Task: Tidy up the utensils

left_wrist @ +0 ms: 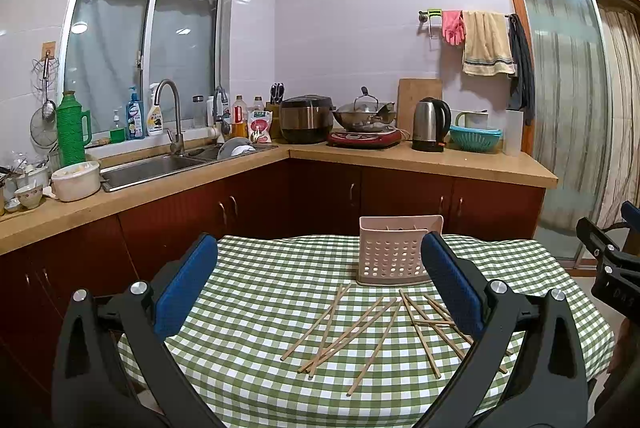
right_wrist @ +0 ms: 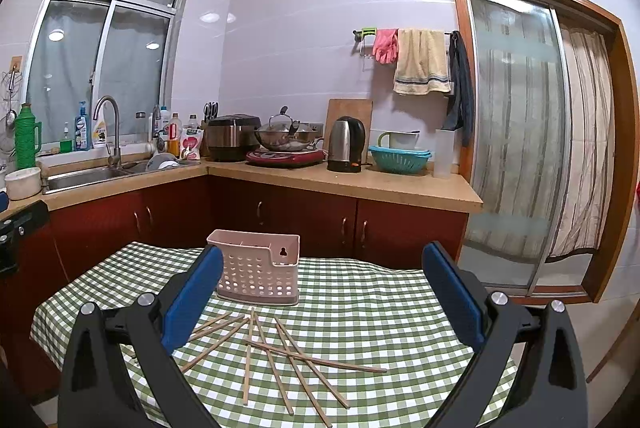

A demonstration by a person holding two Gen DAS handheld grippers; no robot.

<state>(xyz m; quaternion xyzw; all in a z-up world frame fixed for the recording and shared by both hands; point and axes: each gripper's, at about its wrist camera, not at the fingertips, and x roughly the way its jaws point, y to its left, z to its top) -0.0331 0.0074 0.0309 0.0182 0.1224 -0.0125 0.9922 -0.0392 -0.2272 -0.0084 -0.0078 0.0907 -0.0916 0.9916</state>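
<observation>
Several wooden chopsticks (left_wrist: 352, 332) lie scattered and crossed on a table with a green checked cloth (left_wrist: 260, 292). Behind them stands a pink perforated utensil holder (left_wrist: 394, 256), upright. My left gripper (left_wrist: 320, 252) hovers above the near part of the table, jaws wide open, nothing between its blue pads. In the right wrist view the same chopsticks (right_wrist: 280, 356) lie in front of the holder (right_wrist: 256, 270) on the cloth (right_wrist: 380, 308). My right gripper (right_wrist: 322, 260) is also wide open and empty, held above the table. Its black frame (left_wrist: 608, 260) shows at the right edge of the left wrist view.
Behind the table runs an L-shaped kitchen counter (left_wrist: 420, 157) with red cabinets, a sink (left_wrist: 152, 167), a rice cooker (left_wrist: 306, 123), a wok on a hotplate (left_wrist: 364, 125), a kettle (left_wrist: 430, 123) and a teal basket (left_wrist: 474, 137). A sliding glass door (right_wrist: 532, 155) is at the right.
</observation>
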